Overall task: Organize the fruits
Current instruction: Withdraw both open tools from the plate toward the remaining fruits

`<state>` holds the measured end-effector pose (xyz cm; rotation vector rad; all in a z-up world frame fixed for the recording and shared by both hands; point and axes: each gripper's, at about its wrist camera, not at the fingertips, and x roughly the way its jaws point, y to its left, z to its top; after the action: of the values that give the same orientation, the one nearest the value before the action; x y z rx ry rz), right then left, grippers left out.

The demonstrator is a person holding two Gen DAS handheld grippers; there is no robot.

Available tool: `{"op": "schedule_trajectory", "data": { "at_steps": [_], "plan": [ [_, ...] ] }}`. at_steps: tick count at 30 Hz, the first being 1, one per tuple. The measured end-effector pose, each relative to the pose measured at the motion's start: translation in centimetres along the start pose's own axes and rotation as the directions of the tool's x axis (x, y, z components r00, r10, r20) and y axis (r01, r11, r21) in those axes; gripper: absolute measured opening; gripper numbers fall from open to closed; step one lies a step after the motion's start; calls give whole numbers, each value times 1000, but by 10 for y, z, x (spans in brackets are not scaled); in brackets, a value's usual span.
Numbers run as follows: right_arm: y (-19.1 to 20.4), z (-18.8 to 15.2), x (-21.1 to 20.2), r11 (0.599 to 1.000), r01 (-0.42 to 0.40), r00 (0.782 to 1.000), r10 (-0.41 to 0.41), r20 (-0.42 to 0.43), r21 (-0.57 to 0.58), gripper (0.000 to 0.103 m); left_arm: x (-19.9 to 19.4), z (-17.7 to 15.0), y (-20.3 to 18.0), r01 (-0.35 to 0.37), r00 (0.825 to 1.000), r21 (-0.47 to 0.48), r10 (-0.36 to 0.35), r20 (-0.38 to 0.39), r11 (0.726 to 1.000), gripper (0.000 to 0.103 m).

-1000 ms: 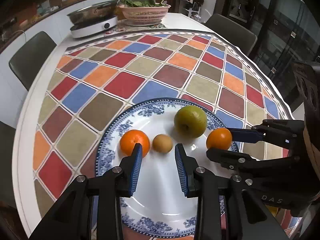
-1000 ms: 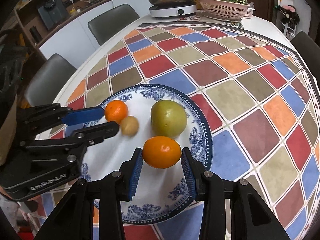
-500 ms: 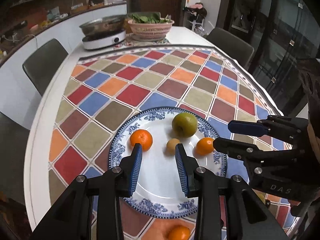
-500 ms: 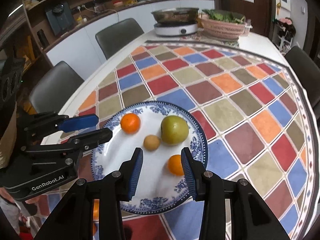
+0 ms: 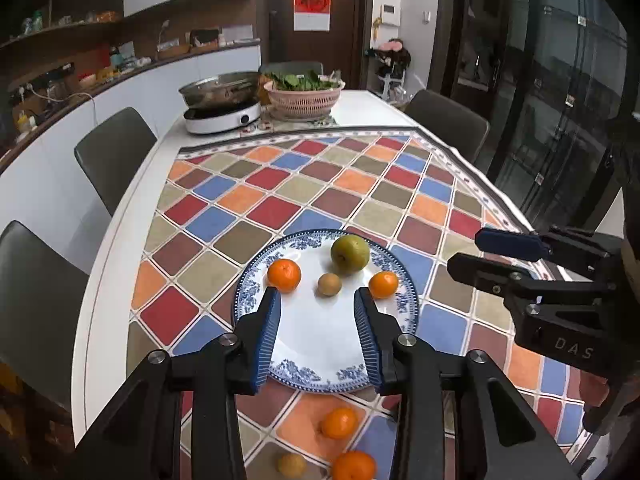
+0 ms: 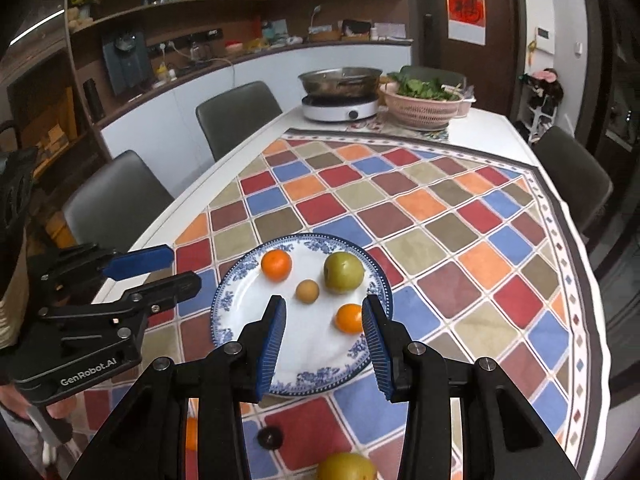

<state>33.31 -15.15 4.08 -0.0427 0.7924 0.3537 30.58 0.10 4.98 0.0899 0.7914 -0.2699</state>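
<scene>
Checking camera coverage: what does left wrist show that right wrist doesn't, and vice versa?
Left wrist only: two oranges and a small yellowish fruit on the cloth before the plate, plus the right gripper, empty.

Right wrist only: a green fruit and a small black disc off the plate, plus the left gripper, opening, nothing between its jaws.

Both: the blue-rimmed plate with four fruits, the pink basket and the cooker.
</scene>
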Motion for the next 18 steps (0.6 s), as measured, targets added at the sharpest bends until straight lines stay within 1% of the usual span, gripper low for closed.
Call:
{"op": "schedule_trajectory", "data": {
  "at_steps": [2,6,8,11,18],
  "plan": [
    [3,-4,-10,1000,-2,1000,2,9,0,41,-12,-3,-3,-9,1000,5,9,23,1000,42],
    [10,-13,-24,1000,-22,1000,22,18,2,41,-35,-12,-7,-19,998,20,18,58,1000,43],
    [14,-19,-31,999,-33,999,33,23,3,41,-45,-16,-8,-27,997,23,25,76,999,47],
    [20,-27,-39,999,-48,998,48,27,-1,41,-59,-22,-10,-37,994,26,34,103,999,48],
    [36,-41,-54,999,-46,998,47,40,-20,41,-83,-41,-8,-55,990,37,49,135,998,51]
  ]
}}
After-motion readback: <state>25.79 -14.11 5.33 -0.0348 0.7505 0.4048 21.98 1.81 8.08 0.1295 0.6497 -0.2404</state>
